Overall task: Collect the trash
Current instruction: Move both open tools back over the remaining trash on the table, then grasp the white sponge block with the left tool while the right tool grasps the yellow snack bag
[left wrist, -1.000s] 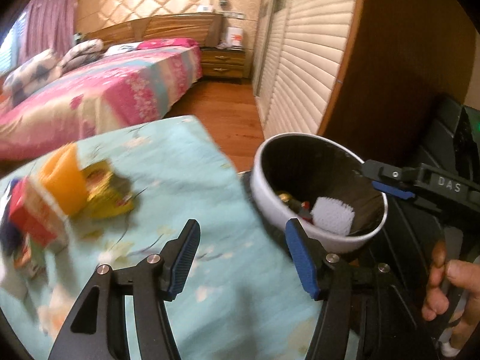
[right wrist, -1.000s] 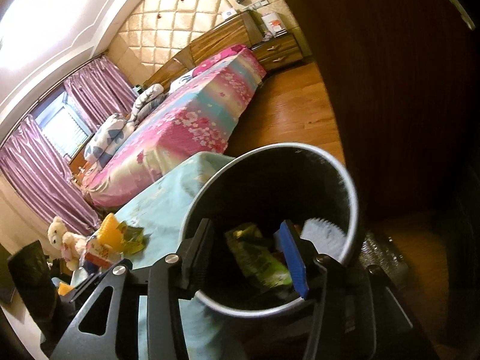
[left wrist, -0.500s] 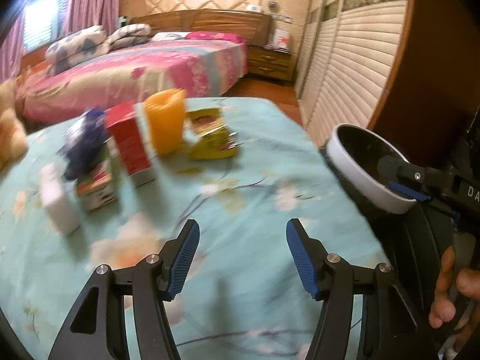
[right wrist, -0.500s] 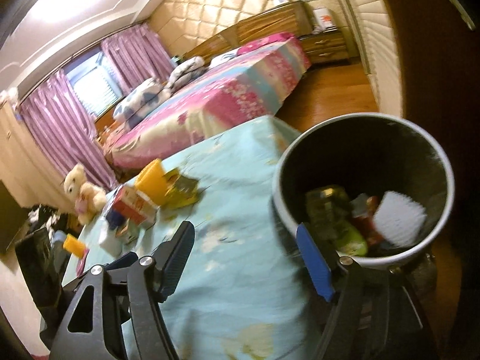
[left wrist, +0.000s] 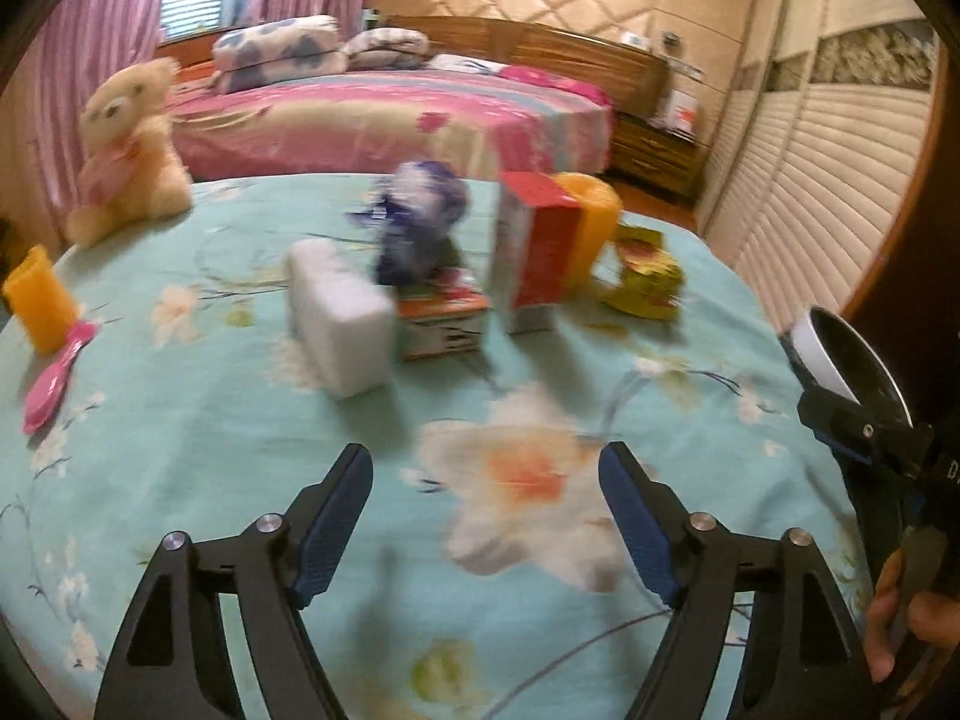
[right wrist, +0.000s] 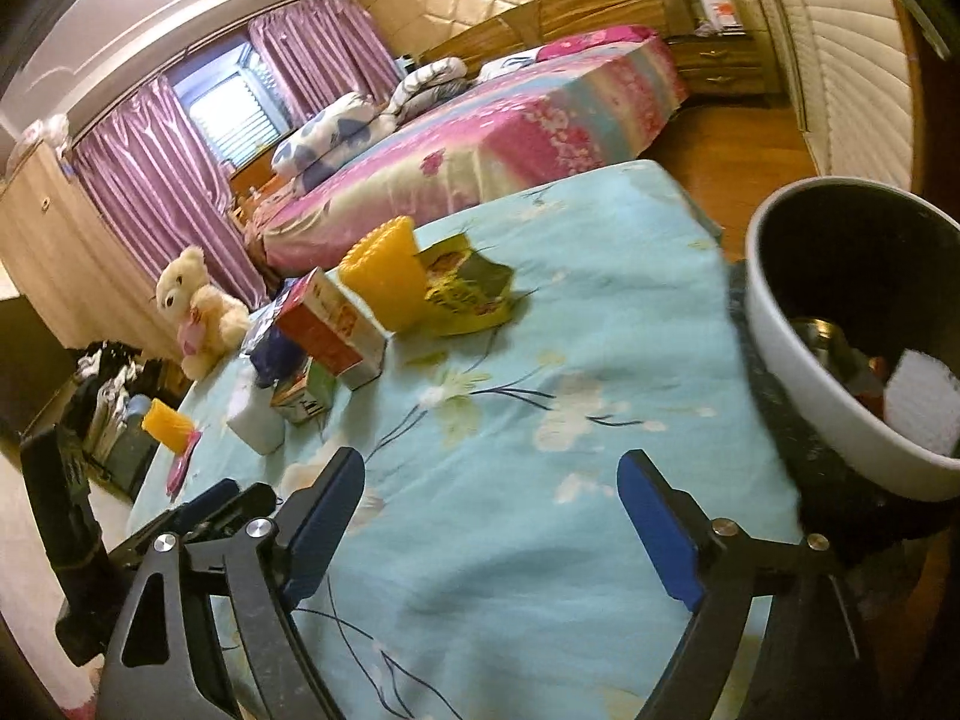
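You are swinging both wide, empty tongs, left tongs (left wrist: 486, 516) and right tongs (right wrist: 491, 510), away from the round bin (right wrist: 798, 360) toward the boxy red carton (left wrist: 537, 252)

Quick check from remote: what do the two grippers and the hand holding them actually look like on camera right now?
Both the left gripper and right gripper are matte black two-finger frames with triangular cut-outs, silver pivot screws and ribbed blue pads on the inner fingertips. In the left wrist view the other gripper's body carries white lettering, partly cut off, and a bare hand shows; no sleeve is visible.
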`<state>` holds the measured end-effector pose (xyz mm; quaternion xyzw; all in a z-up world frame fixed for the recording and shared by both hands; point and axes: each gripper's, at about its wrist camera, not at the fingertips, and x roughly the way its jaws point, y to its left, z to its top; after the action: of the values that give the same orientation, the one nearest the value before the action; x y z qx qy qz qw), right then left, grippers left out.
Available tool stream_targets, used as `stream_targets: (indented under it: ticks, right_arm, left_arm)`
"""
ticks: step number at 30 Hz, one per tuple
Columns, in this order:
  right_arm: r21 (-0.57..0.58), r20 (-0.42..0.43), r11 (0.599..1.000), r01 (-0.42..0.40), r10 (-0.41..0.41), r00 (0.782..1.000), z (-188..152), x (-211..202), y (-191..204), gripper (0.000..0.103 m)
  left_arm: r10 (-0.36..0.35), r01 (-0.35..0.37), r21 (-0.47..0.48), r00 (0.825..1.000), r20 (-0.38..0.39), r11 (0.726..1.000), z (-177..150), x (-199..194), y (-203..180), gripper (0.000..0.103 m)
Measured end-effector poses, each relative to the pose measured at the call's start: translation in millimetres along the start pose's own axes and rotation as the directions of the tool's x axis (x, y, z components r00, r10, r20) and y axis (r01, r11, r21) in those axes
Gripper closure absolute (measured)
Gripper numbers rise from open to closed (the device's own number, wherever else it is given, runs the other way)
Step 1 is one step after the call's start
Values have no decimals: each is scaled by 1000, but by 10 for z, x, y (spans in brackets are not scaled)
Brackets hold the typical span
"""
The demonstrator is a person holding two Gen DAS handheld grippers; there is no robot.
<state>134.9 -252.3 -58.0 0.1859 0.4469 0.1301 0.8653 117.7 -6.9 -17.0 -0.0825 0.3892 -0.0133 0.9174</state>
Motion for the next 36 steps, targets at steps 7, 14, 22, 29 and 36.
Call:
stream_targets:
  ticks: [7,14,22,29,36]
  right_arm:
    - [-33,-15,999,-9,8,1000,43,203,168,15]
    - [-44,-29,999,-2,0,1000,126,396,234,15]
    - [-39,-34,999,5,-6,999,222,556,233,15]
    - [-39,-49,999,7,-9,999,324,713,212,15]
    - [-55,-57,998,36,-39,998,481,922,213,15]
  left_arm:
    - [40,-39,-49,999,12,998,43,-34,213,25]
    - [75,-74,-51,997,11,996,168,136,319,25]
    - [94,-94,-65,996,-6,993,279,387,371,25]
    - [77,-79,-71,997,-24,994,364,525,404,25]
    - [84,-87,-94,996,-36,992,470,644,469,25]
